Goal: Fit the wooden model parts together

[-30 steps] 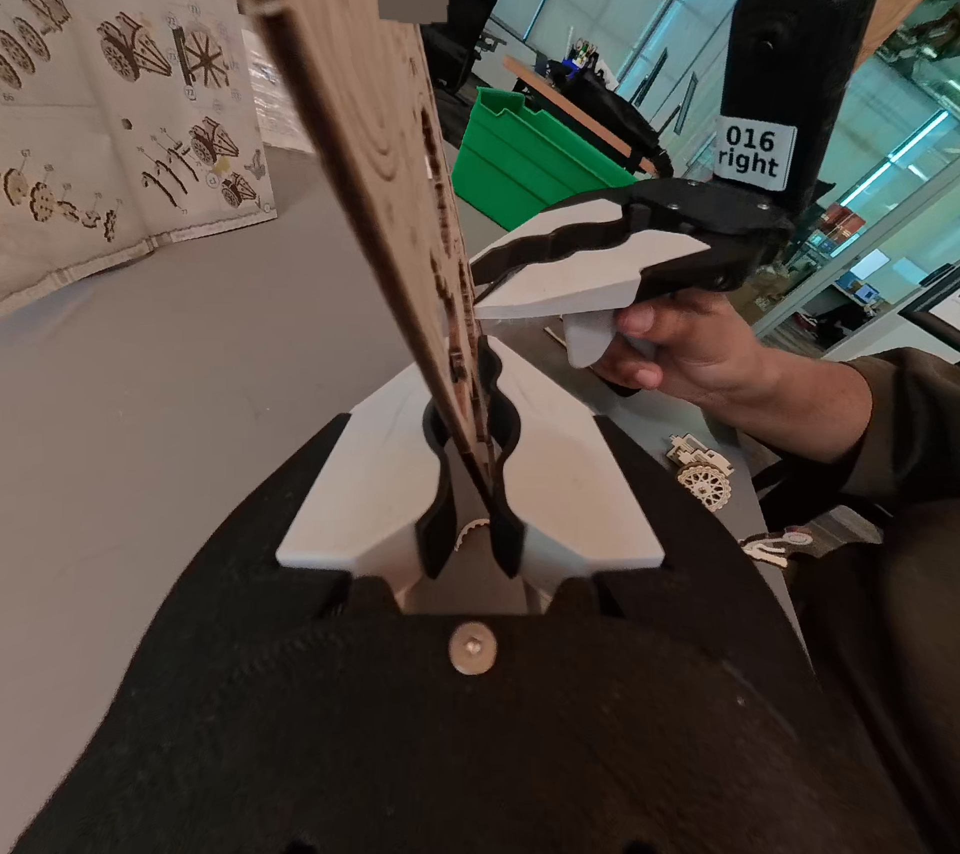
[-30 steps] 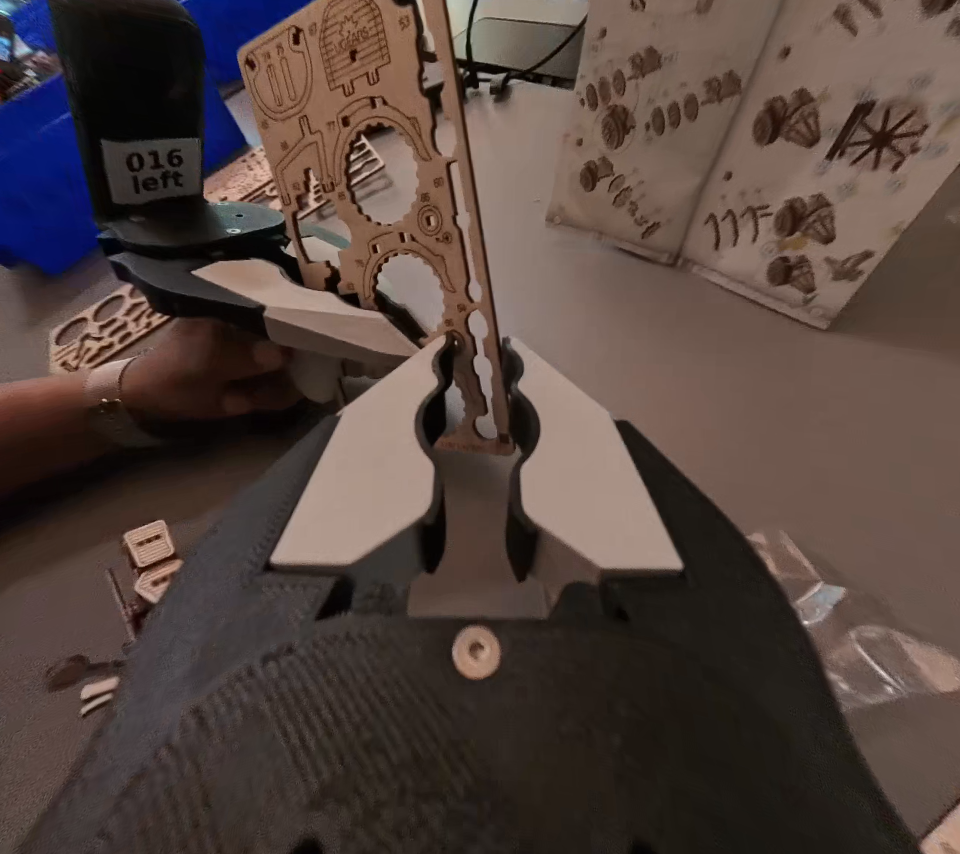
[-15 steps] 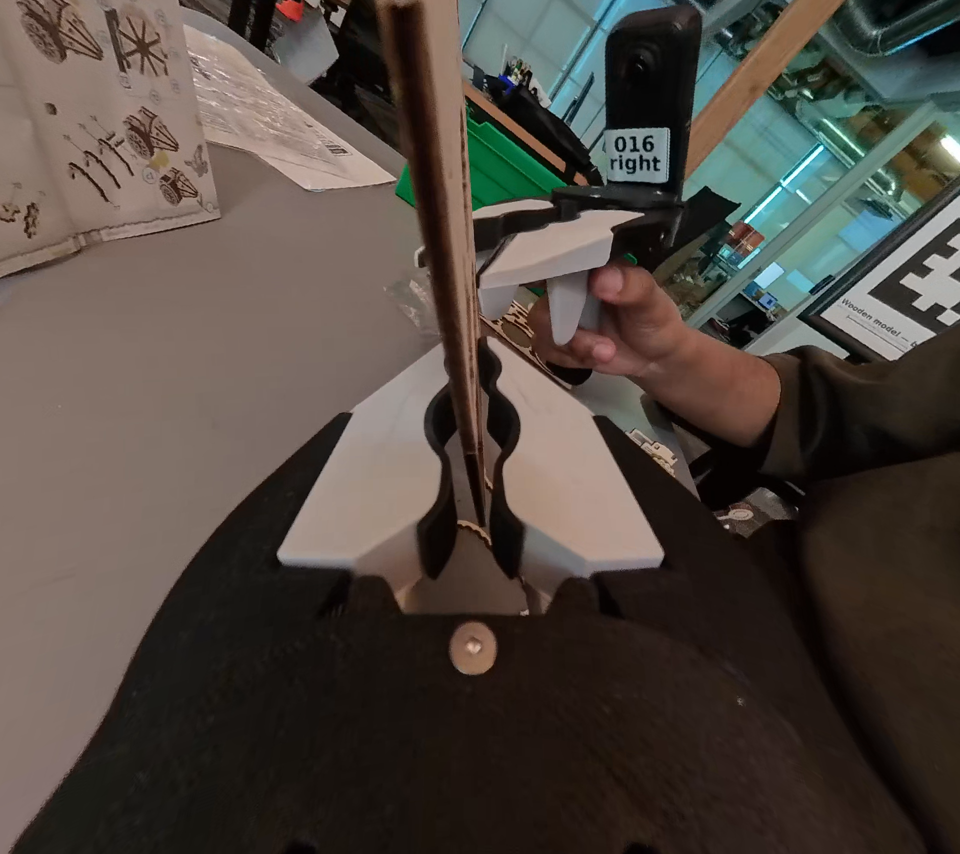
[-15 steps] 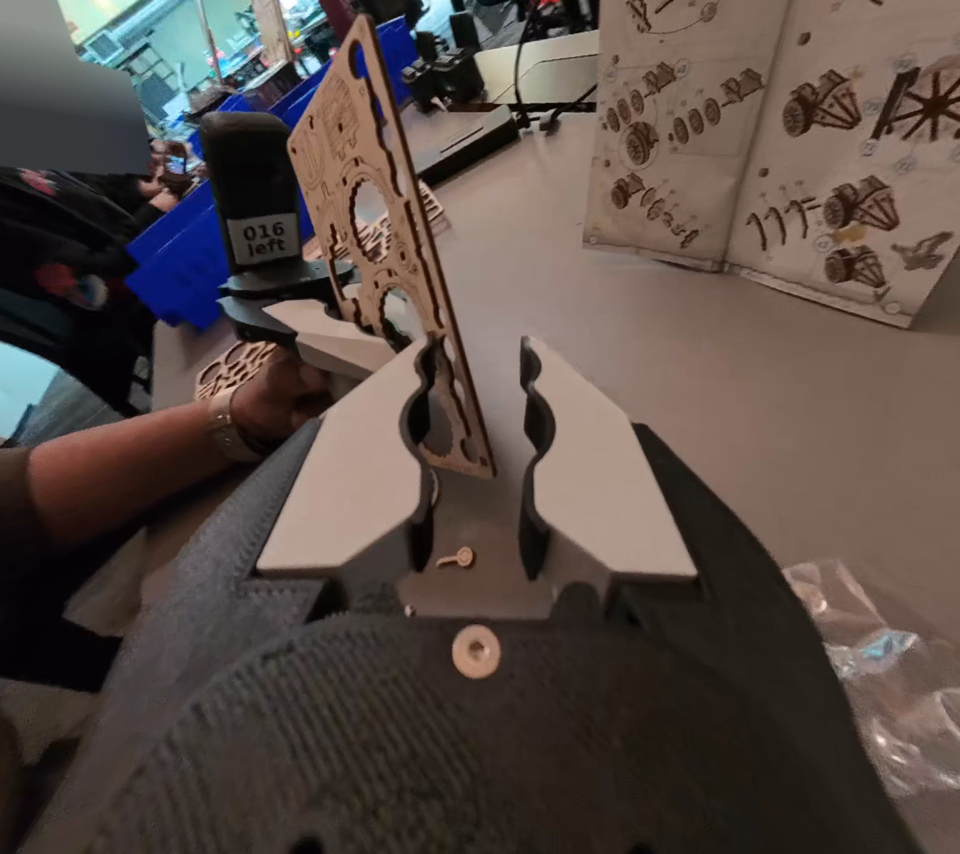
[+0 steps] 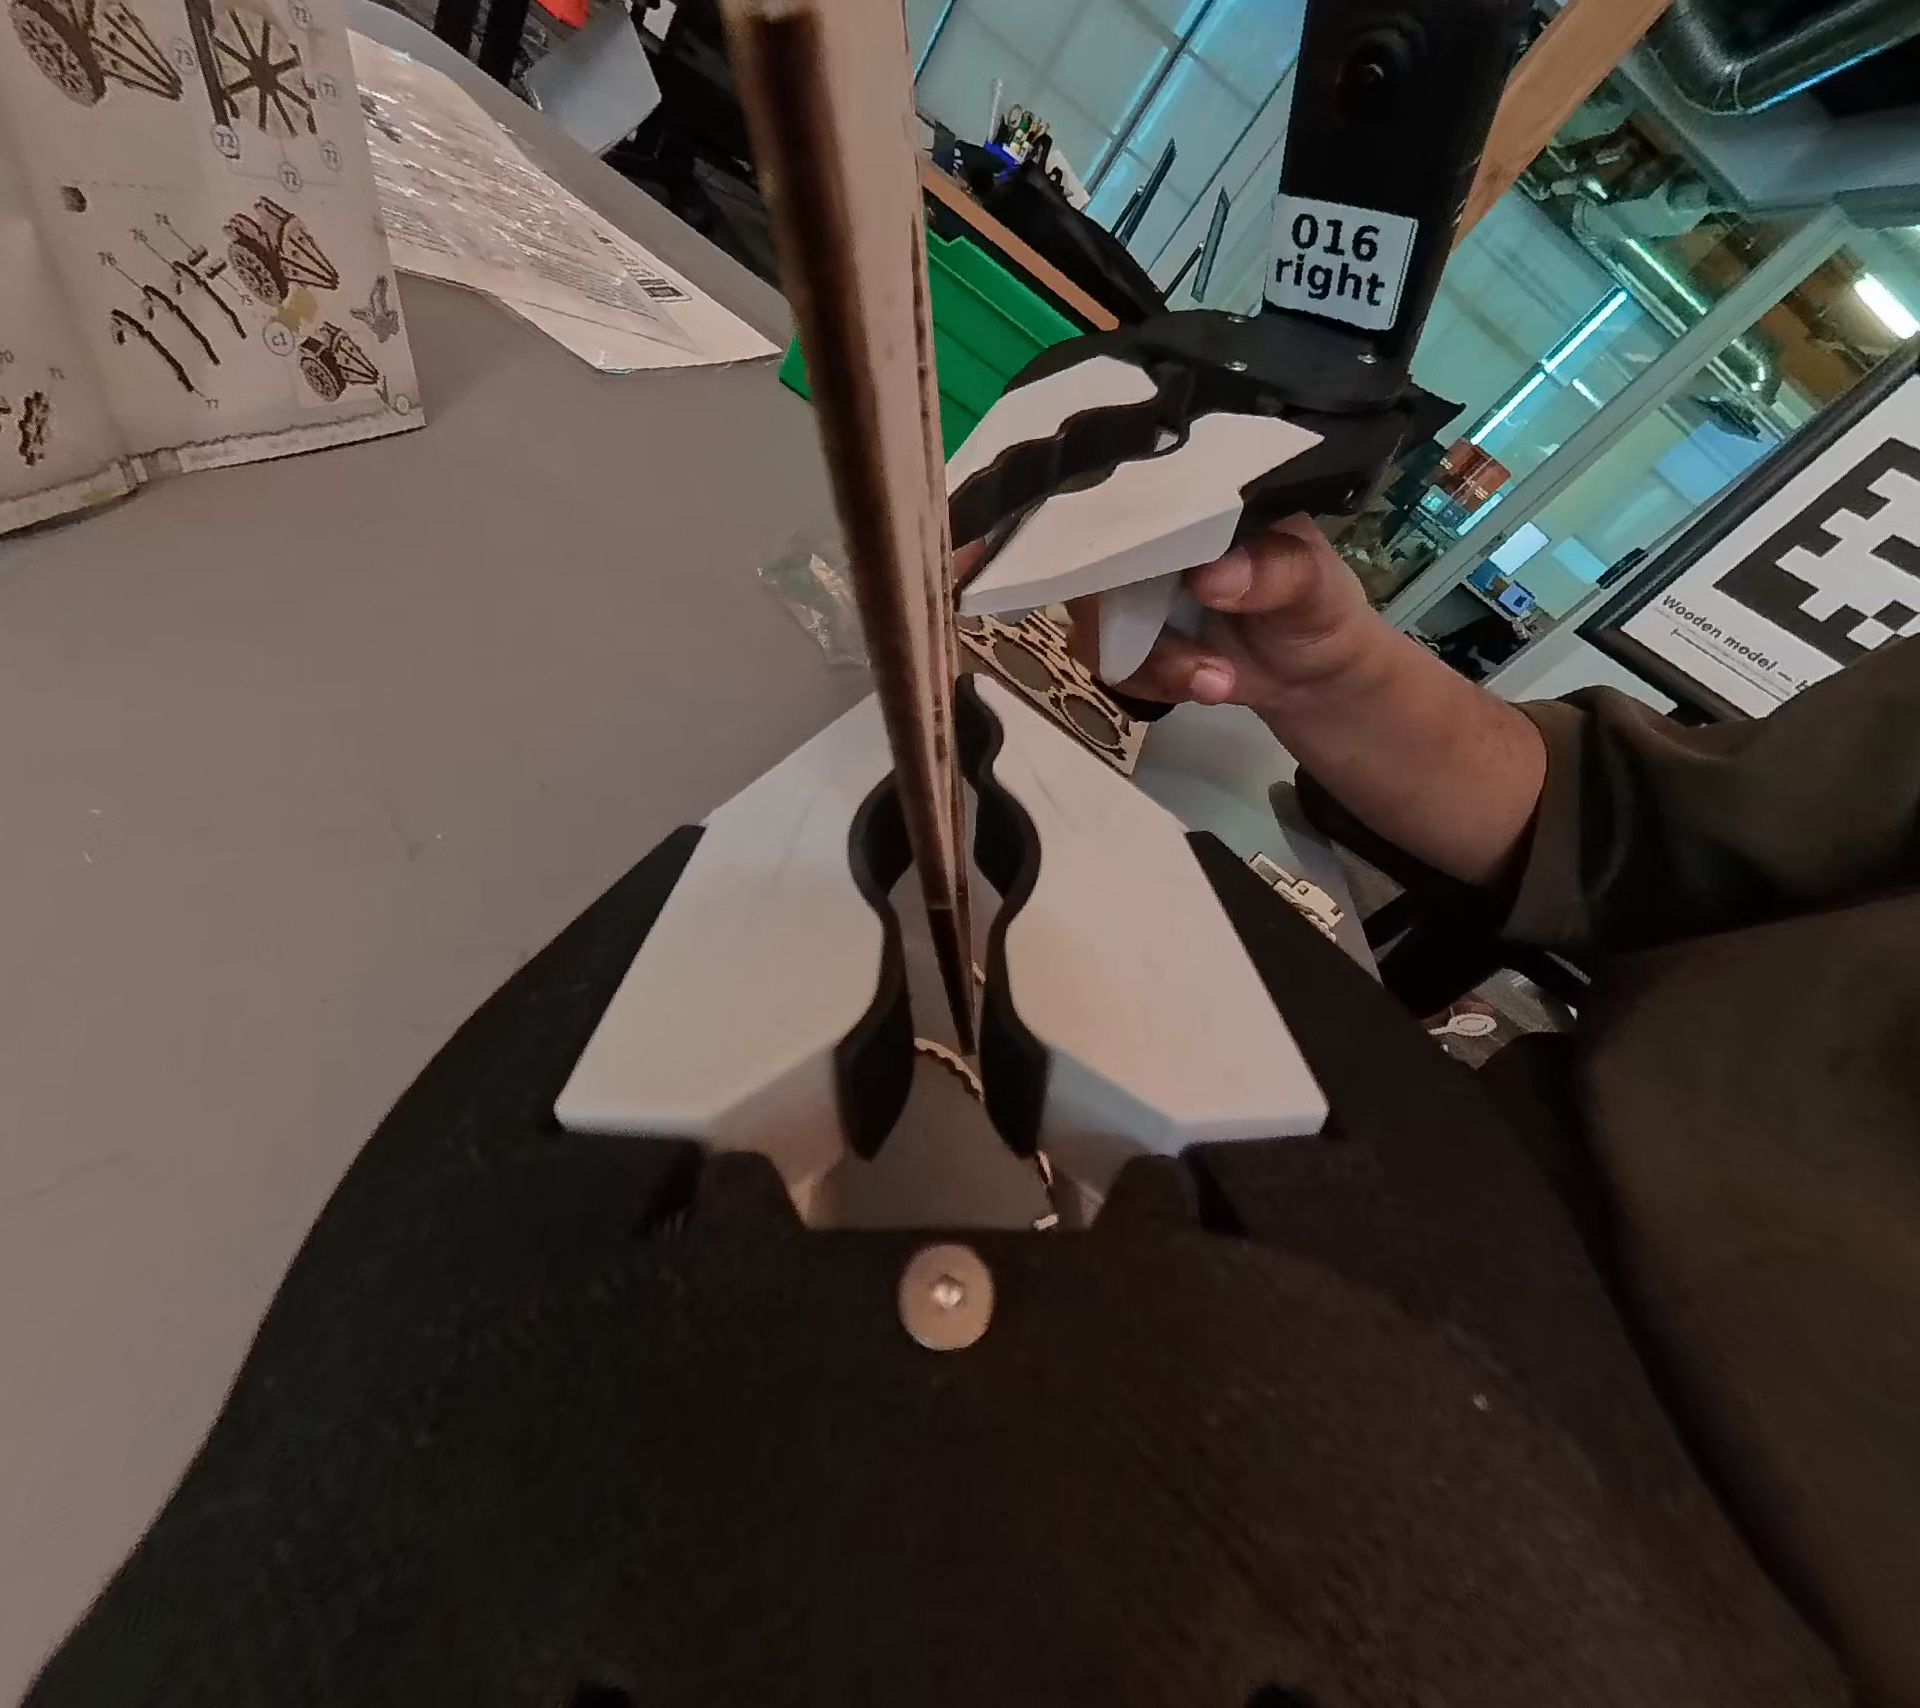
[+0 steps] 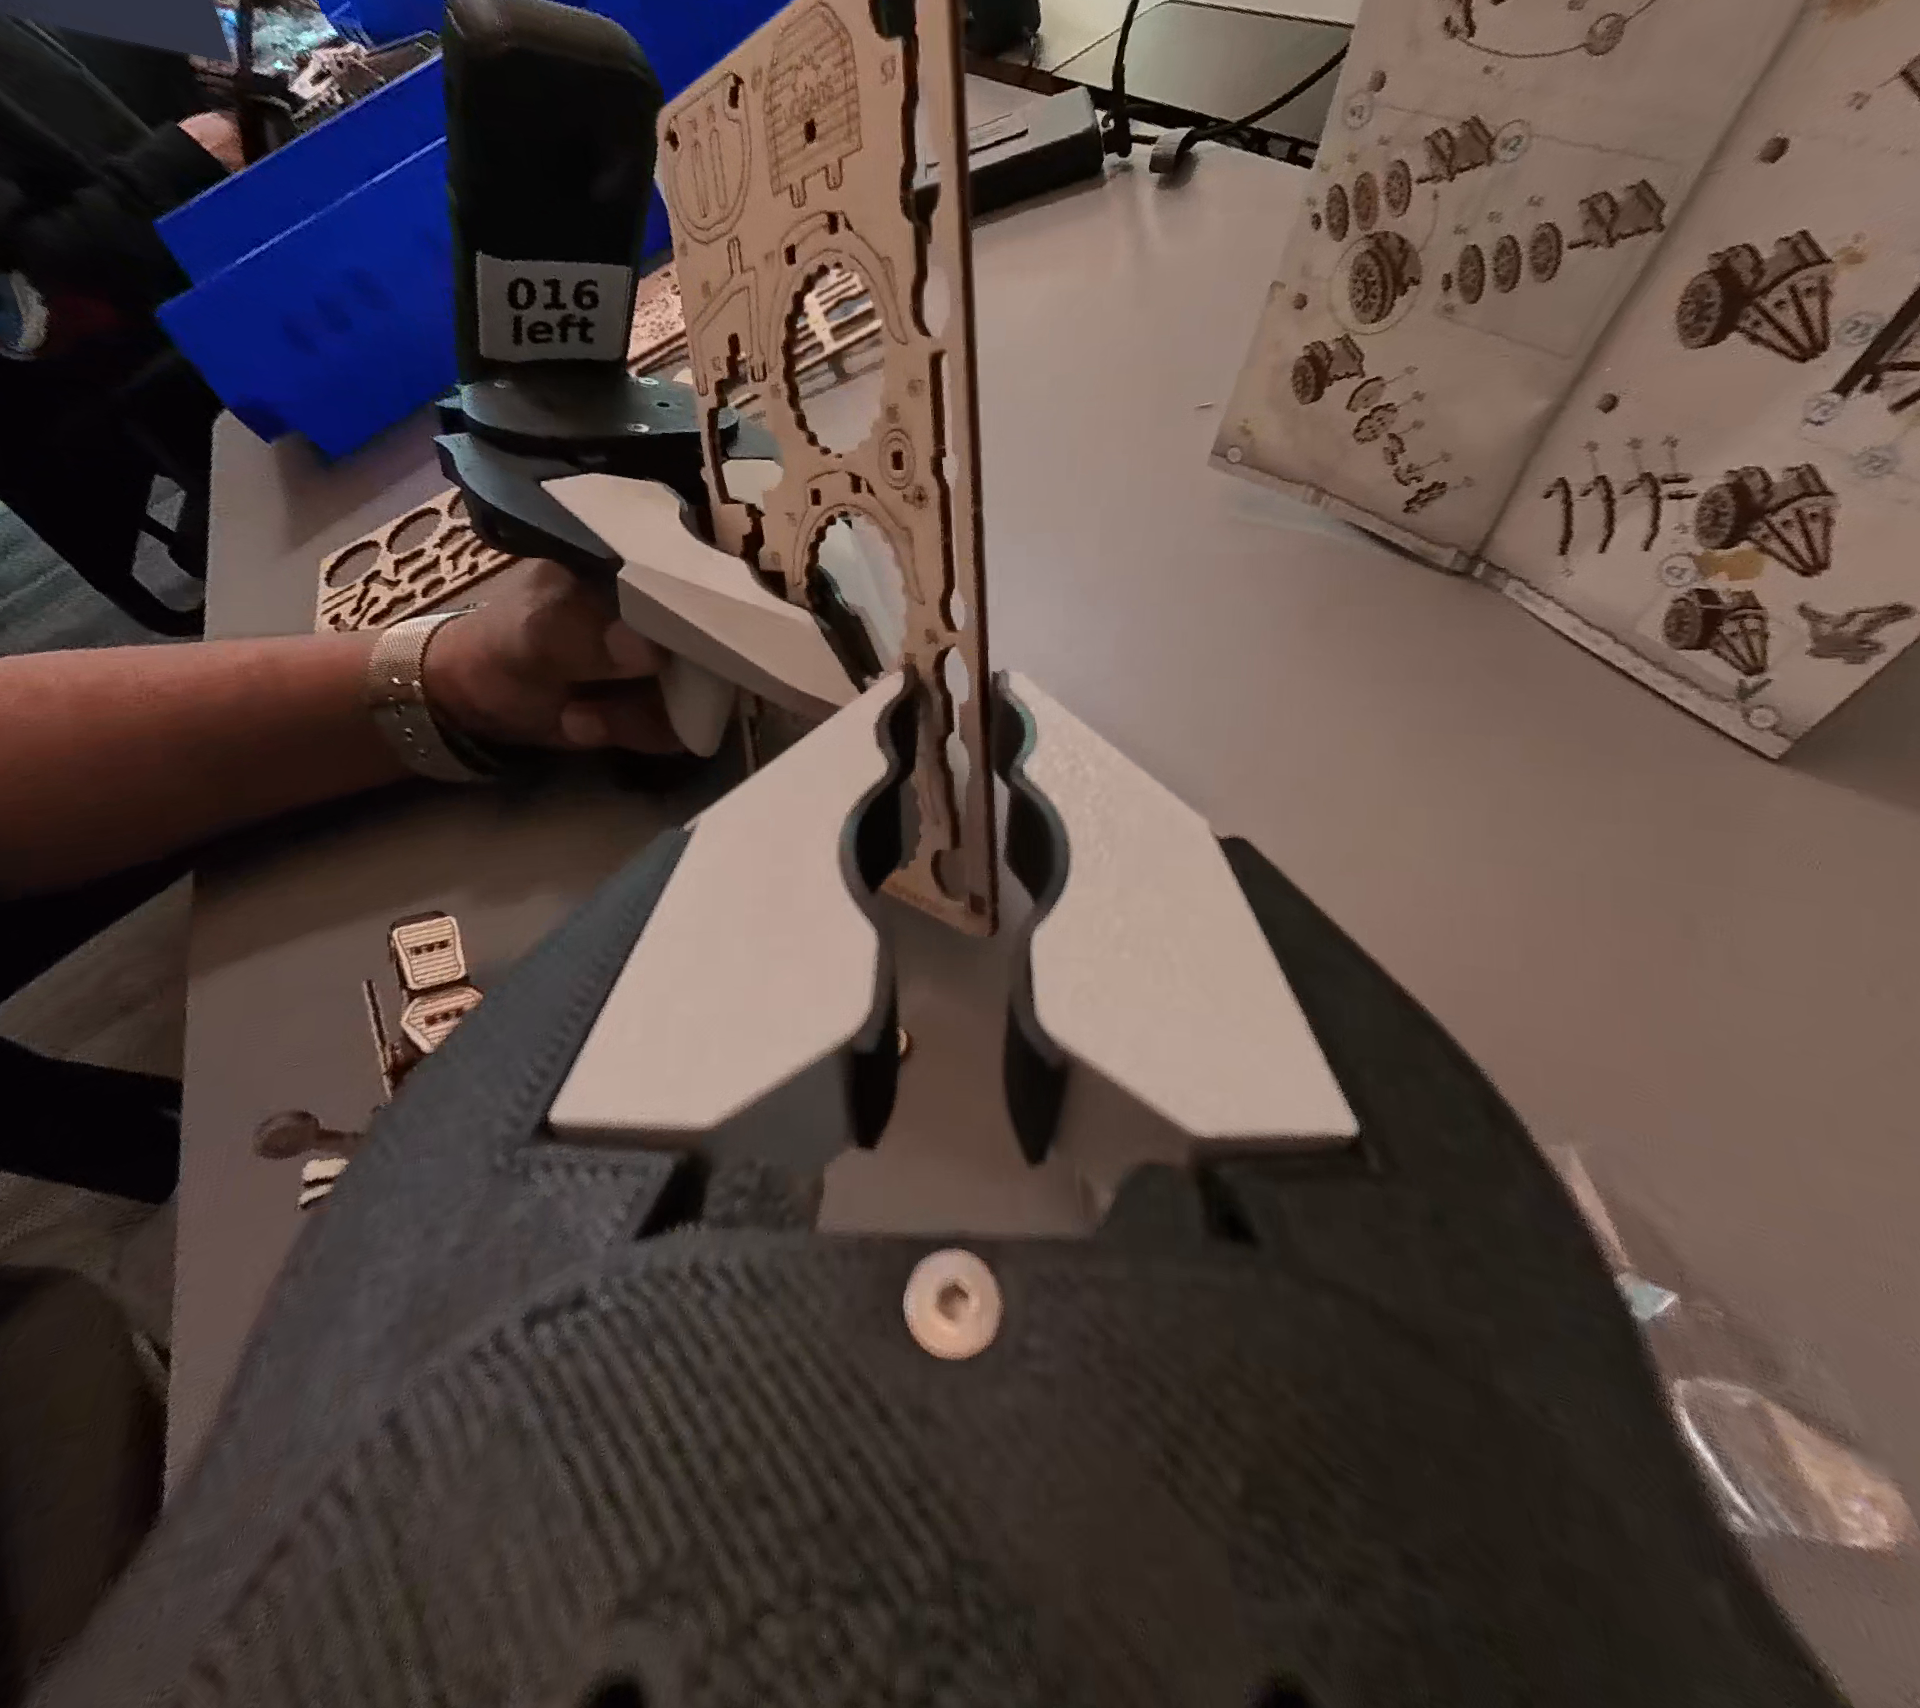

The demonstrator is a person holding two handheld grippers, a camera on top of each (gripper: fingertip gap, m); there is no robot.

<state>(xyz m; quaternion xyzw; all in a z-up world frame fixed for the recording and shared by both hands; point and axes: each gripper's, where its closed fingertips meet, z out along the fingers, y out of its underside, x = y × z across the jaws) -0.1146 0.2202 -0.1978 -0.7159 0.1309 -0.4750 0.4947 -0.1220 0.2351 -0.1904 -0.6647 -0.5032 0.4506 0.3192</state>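
Note:
A thin laser-cut wooden sheet [image 5: 831, 204] with part outlines and several empty round cut-outs stands upright above the grey table [image 5: 312, 775]. My left gripper [image 5: 935, 723] is shut on its lower edge, seen edge-on in the left wrist view. In the right wrist view the sheet's face [image 6: 810, 120] shows, with the left gripper [image 6: 831, 671] behind it. My right gripper [image 6: 956, 692] is closed on the sheet's lower right corner strip. In the left wrist view the right gripper [image 5: 961, 546] meets the sheet from the right.
A folded instruction sheet [image 6: 1610, 308] stands at the back, also in the left wrist view [image 5: 187, 152]. Another cut wooden sheet [image 6: 416, 557] lies flat. Small loose wooden parts [image 6: 431, 983] lie near the front edge. Blue bins [image 6: 343, 276], a green bin [image 5: 977, 339], a plastic bag [image 6: 1766, 1471]. The tips of both grippers are at nearly the same place.
Half a second ago my right gripper was open beside the sheet; now its fingers have closed on the sheet's corner strip. The left gripper keeps its hold and has turned the sheet slightly.

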